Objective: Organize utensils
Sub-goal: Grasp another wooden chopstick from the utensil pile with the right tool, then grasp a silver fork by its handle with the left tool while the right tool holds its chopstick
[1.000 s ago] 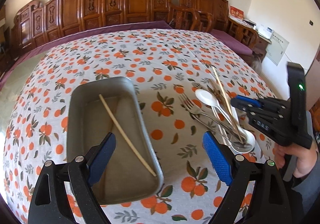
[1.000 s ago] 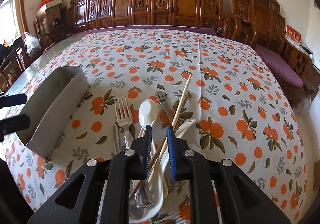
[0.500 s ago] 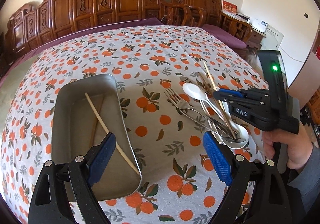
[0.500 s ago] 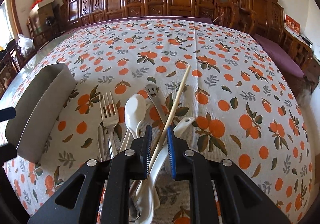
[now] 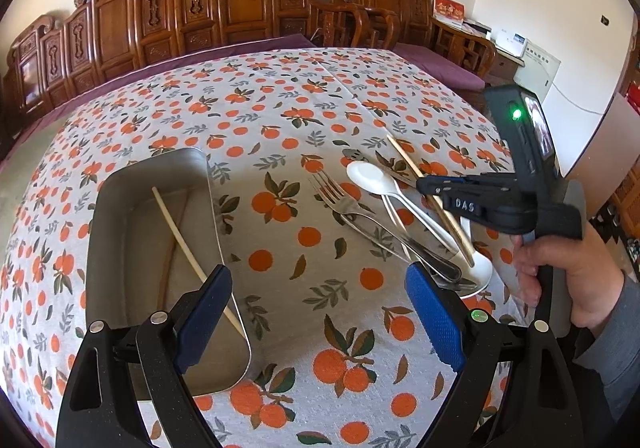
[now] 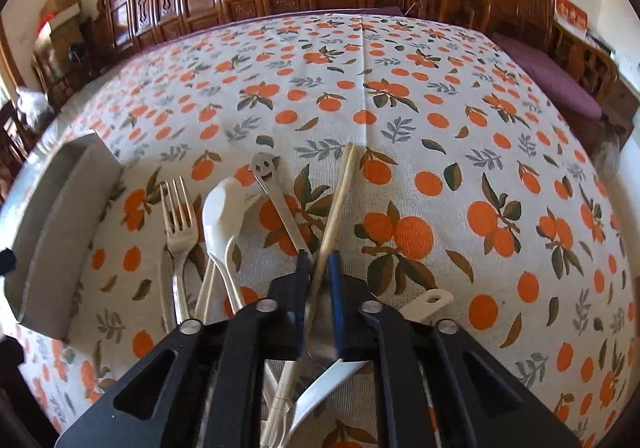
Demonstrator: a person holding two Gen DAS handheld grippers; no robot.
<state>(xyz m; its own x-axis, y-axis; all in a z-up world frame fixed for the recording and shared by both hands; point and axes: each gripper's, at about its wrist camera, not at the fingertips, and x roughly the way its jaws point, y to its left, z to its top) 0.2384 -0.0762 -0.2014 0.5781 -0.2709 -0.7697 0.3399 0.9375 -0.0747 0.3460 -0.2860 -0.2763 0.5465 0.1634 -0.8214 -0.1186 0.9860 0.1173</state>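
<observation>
Right tool (image 6: 319, 268), blue-padded jaws closing, pinches a slim round wooden chopstick (image 6: 340, 192).

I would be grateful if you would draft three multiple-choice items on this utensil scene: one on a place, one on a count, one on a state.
1. Where does the loose chopstick lie?
A. in the metal tray
B. across the fork
C. on a chair

2. How many metal forks are in the pile?
A. three
B. none
C. one

3. How is the left gripper?
A. clamped on a spoon
B. open and empty
C. shut on the tray rim

Key: 1 A, it leans against the tray's near rim; 2 C, one fork beside the white spoon; 3 B, its blue pads stand wide apart over the tablecloth.
</observation>
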